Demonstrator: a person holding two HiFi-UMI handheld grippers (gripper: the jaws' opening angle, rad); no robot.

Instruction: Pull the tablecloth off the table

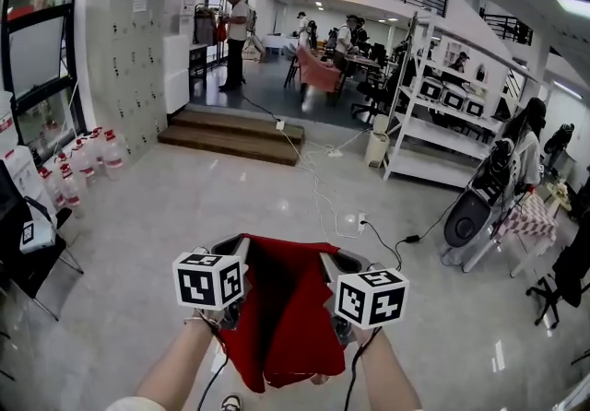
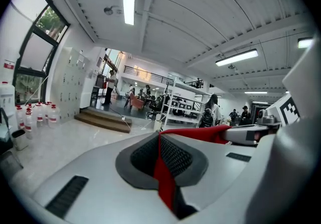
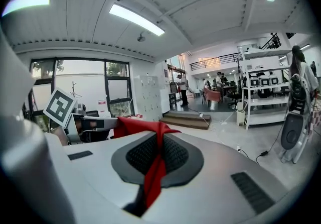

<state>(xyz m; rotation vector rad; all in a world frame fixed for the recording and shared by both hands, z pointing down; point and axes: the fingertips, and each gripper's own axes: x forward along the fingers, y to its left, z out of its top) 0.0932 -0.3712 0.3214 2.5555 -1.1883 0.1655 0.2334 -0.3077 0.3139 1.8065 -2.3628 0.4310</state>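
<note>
— What does the tablecloth (image 1: 286, 317) look like?
— Plain red, with no pattern that shows.
— Where is it?
— Up in the air. Its top edge is pinched between the closed jaws of the left gripper (image 1: 230, 248) and the right gripper (image 1: 339, 264).
— How does it hang?
— It sags between the two and drops in loose folds. In each gripper view a narrow red strip (image 2: 164, 183) (image 3: 153, 178) runs through the jaws, and the rest trails sideways towards the other gripper.

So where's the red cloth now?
Head view: the cloth hangs bottom centre, pinched at its top edge by the left gripper and right gripper.
</note>
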